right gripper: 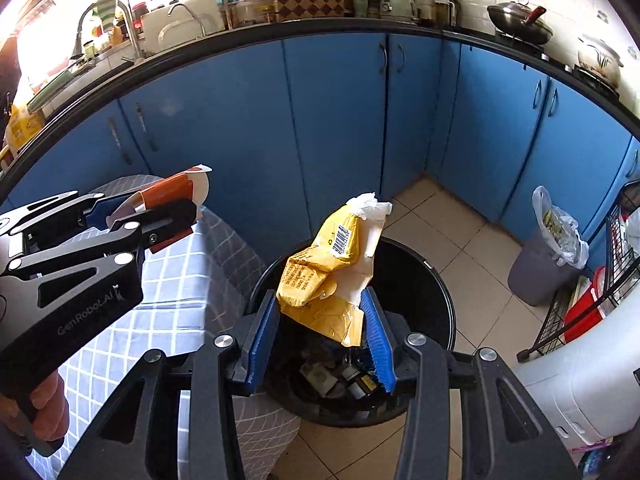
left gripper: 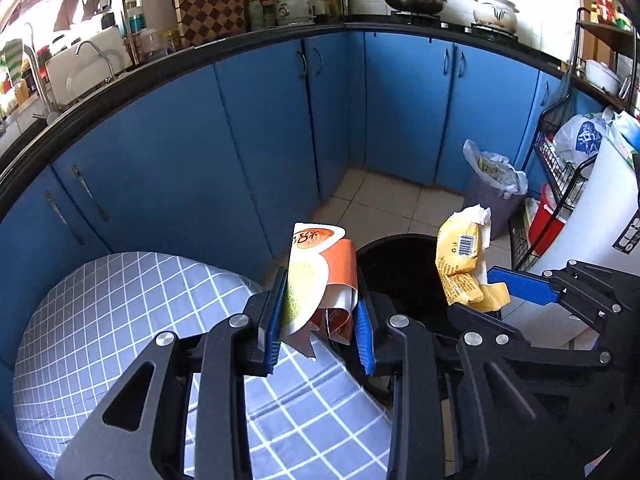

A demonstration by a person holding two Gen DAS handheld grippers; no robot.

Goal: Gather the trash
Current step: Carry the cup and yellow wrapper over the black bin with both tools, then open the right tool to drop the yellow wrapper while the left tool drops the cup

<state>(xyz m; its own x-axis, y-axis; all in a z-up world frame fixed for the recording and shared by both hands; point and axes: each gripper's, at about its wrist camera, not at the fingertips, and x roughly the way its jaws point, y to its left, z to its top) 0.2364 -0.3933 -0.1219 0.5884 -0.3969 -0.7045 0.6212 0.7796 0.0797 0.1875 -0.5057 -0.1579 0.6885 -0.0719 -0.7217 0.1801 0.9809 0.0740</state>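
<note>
My left gripper (left gripper: 320, 312) is shut on an orange and white food packet (left gripper: 316, 276), held over the edge of the checked tablecloth beside a black trash bin (left gripper: 404, 264). My right gripper (right gripper: 322, 328) is shut on a crumpled yellow wrapper (right gripper: 328, 276) and holds it right above the open black bin (right gripper: 436, 292), which has several bits of trash at its bottom. In the left wrist view the yellow wrapper (left gripper: 464, 264) hangs over the bin with the right gripper (left gripper: 496, 292). In the right wrist view the left gripper (right gripper: 156, 212) and its packet (right gripper: 172, 192) are at the left.
A table with a grey checked cloth (left gripper: 120, 320) stands left of the bin. Blue cabinets (left gripper: 260, 128) run along the back. A grey bin with a plastic liner (right gripper: 548, 252) stands on the tiled floor at the right, next to a wire rack (right gripper: 616, 280) and a white appliance (right gripper: 580, 384).
</note>
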